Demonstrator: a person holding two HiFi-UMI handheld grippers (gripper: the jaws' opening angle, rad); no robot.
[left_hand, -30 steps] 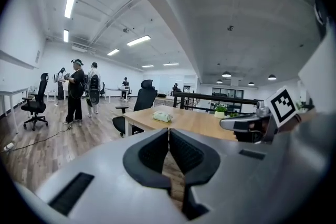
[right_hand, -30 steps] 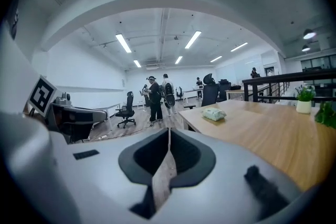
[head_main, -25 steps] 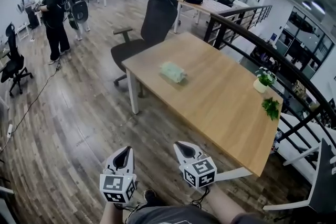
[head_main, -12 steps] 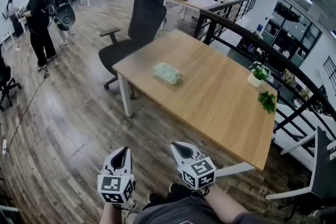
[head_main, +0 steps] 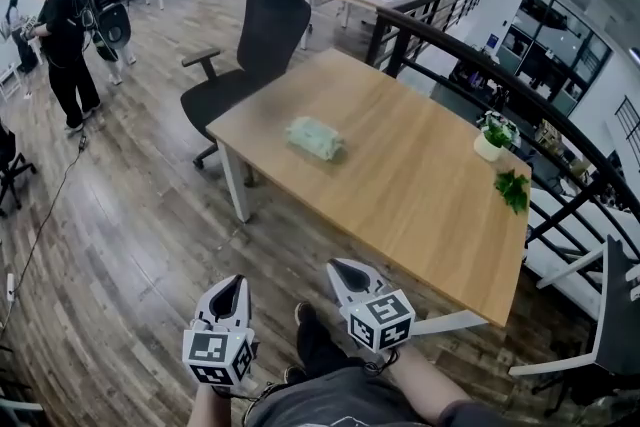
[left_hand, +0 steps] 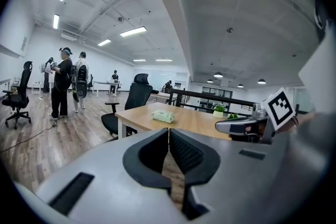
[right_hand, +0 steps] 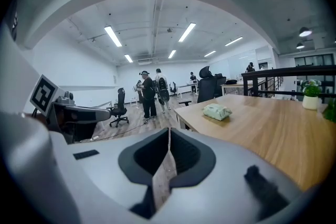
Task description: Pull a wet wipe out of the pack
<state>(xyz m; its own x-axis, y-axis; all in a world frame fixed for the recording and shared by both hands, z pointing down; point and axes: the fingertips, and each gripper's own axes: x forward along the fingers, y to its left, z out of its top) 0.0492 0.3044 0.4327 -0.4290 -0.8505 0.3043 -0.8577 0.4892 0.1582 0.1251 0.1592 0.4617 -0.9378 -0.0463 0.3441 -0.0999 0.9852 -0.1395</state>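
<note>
A pale green wet wipe pack (head_main: 314,137) lies on the far left part of the wooden table (head_main: 420,185), well ahead of both grippers. Over the floor short of the table's near end, my left gripper (head_main: 228,290) is shut with nothing in it. Beside it, my right gripper (head_main: 345,272) is also shut and empty, closer to the table's near corner. In the left gripper view the pack (left_hand: 163,116) shows far off beyond the closed jaws. It is just as distant in the right gripper view, where the pack (right_hand: 217,111) sits right of the jaws.
A black office chair (head_main: 262,40) stands at the table's far left corner. A potted plant (head_main: 493,137) and a green sprig (head_main: 514,190) sit on the table's right edge, along a dark railing (head_main: 470,55). People (head_main: 60,40) stand far left. A white chair (head_main: 600,315) is at right.
The table and pack have shifted left and slightly nearer in the head view as I step forward. Both grippers stay shut and keep their places low in the view.
</note>
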